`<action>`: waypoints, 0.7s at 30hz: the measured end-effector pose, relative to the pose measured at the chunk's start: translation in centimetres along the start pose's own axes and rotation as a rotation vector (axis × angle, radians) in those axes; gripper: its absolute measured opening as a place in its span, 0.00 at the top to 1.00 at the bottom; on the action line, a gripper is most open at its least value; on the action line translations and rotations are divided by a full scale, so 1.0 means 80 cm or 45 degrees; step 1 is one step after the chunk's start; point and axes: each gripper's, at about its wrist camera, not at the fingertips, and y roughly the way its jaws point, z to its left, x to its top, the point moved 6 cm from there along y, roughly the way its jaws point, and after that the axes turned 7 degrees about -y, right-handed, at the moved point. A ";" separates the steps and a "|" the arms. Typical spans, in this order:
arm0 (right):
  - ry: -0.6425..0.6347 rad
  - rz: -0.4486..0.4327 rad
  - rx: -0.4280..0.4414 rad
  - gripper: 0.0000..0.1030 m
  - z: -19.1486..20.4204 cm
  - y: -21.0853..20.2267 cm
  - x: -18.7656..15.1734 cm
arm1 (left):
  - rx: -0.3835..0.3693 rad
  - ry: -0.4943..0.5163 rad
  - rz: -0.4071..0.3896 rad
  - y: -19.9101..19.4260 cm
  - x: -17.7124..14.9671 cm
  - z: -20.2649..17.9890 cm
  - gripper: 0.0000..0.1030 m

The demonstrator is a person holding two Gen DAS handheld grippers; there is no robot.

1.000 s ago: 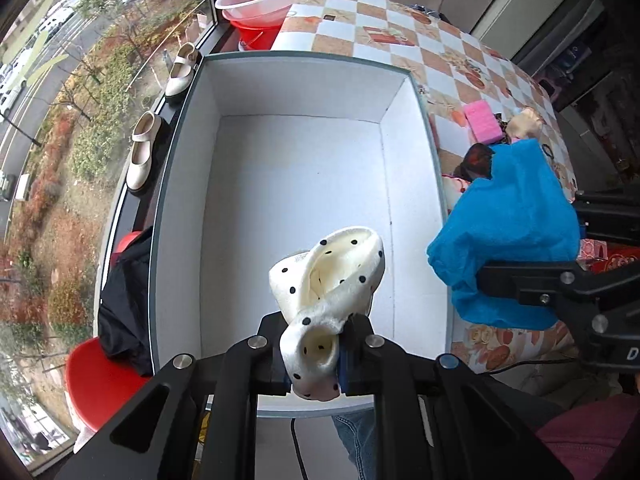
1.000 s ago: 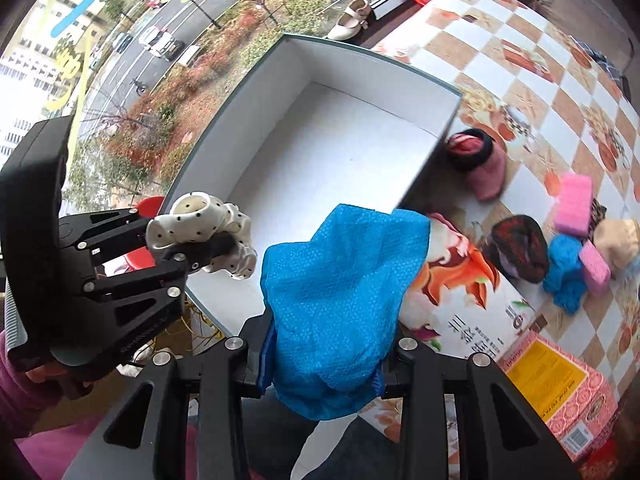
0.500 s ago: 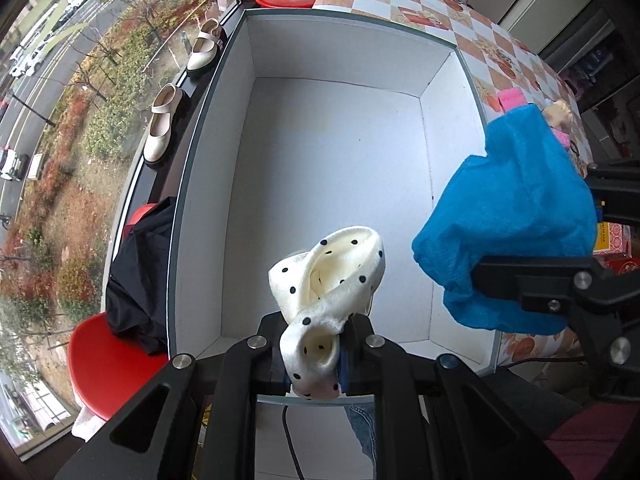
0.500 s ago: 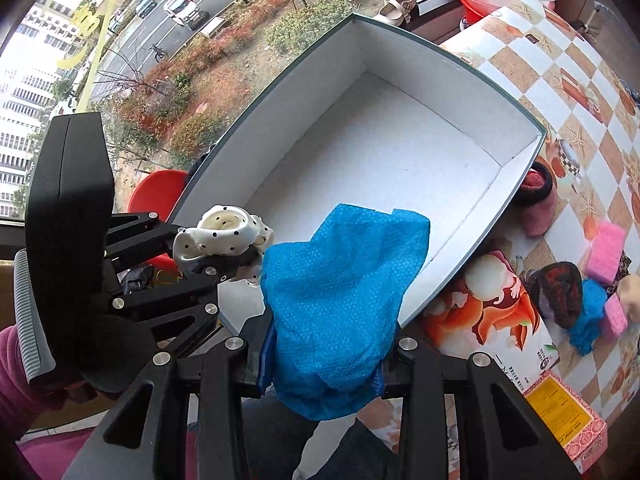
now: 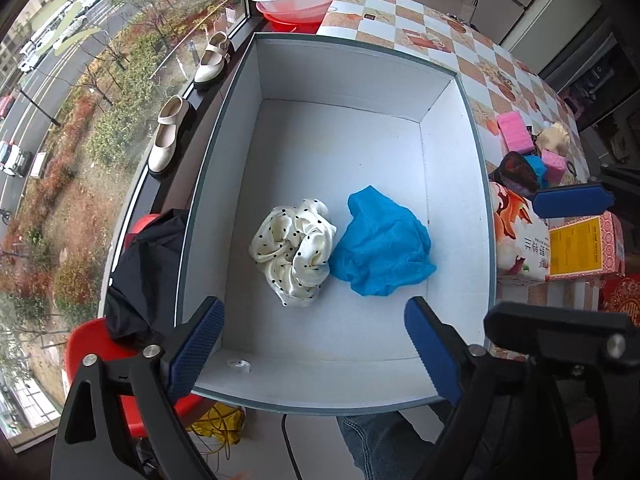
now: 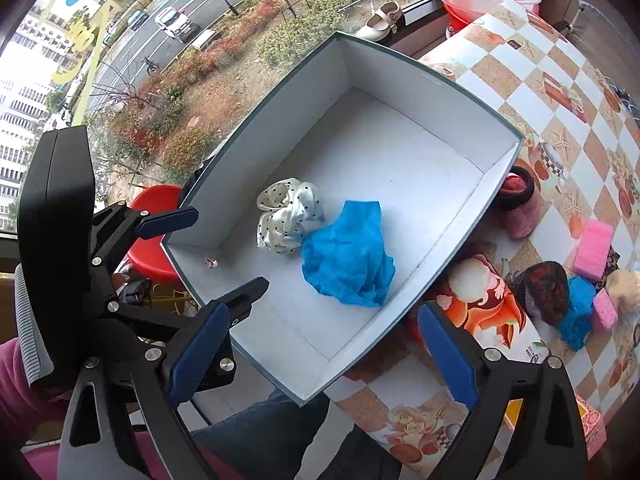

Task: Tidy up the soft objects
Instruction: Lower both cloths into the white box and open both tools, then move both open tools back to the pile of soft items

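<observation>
Two soft items now inside white box: blue cloth touching dotted scrunchie, both dropped. Left gripper, right gripper just opened wide, empty. More items wait on tabletop beside box.

I see the dotted scrunchie and the crumpled cloth lying side by side and touching on the floor of the open box, the scrunchie to the left, both in the near half. Right of the box, on the table, lie two sponges and other soft items, with cartons nearer me. Left of the box, a pair of shoes stands on the window ledge.
</observation>
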 end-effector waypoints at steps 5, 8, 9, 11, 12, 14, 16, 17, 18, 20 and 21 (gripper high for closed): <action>0.127 -0.022 0.014 0.01 -0.026 -0.025 -0.013 | -0.161 0.000 0.058 -0.010 0.009 -0.029 0.06; 0.226 -0.057 0.031 0.01 -0.053 -0.047 -0.019 | -0.237 0.055 0.061 -0.023 0.022 -0.061 0.06; 0.260 -0.067 0.029 0.01 -0.064 -0.055 -0.023 | -0.256 0.082 0.058 -0.028 0.028 -0.074 0.06; 0.330 -0.096 0.021 0.01 -0.087 -0.074 -0.032 | -0.287 0.141 0.046 -0.037 0.039 -0.100 0.06; 0.368 -0.111 0.016 0.01 -0.100 -0.084 -0.038 | -0.295 0.173 0.040 -0.041 0.044 -0.114 0.06; 0.448 -0.147 0.012 0.01 -0.127 -0.107 -0.054 | -0.303 0.233 0.034 -0.047 0.054 -0.141 0.06; 0.526 -0.179 -0.005 0.01 -0.156 -0.129 -0.073 | -0.292 0.288 0.035 -0.048 0.061 -0.167 0.06; 0.563 -0.195 -0.023 0.01 -0.172 -0.140 -0.084 | -0.284 0.313 0.039 -0.046 0.064 -0.181 0.06; 0.601 -0.211 -0.046 0.01 -0.189 -0.149 -0.094 | -0.278 0.334 0.045 -0.043 0.066 -0.192 0.06; 0.684 -0.230 -0.091 0.01 -0.227 -0.163 -0.116 | -0.260 0.367 0.069 -0.035 0.069 -0.216 0.06; 0.731 -0.235 -0.107 0.01 -0.244 -0.169 -0.128 | -0.247 0.383 0.079 -0.031 0.071 -0.227 0.06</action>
